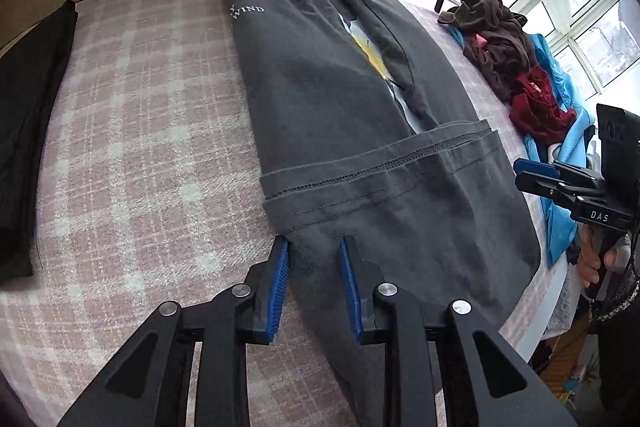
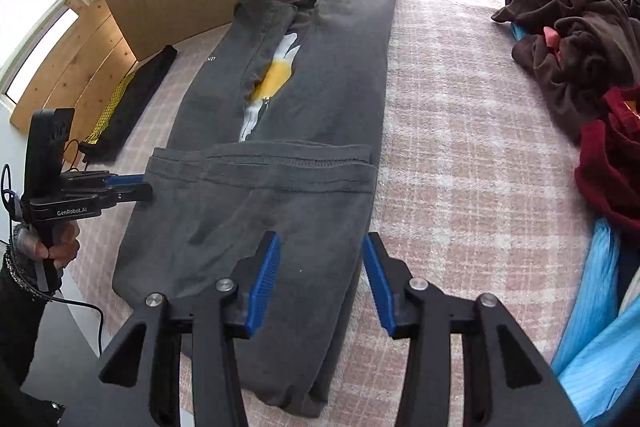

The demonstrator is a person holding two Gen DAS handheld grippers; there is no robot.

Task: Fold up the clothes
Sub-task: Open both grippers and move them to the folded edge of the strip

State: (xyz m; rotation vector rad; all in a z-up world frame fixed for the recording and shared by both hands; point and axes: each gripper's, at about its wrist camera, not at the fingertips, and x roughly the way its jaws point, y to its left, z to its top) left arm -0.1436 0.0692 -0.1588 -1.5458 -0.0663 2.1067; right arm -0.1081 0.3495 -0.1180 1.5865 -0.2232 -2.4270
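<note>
- The grey T-shirt (image 2: pixel 288 131) lies on the checked bedspread (image 2: pixel 460 147), sides folded in to a long strip and the hem end turned up once; further folds seem left
- A heap of unfolded clothes (image 2: pixel 580 67) waits at the right
- Left gripper (image 1: pixel 314 251) points steeply down, jaws narrowly apart astride the near fold, holding nothing
- Right gripper (image 2: pixel 320 247) tilts down likewise, jaws wider and empty

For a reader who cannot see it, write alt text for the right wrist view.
A dark grey T-shirt, sides folded in and hem turned up, lies on a pink plaid bed. The right tongs hover open above its near right edge, the left tongs at its left edge. Unfolded clothes are piled at right.
</note>
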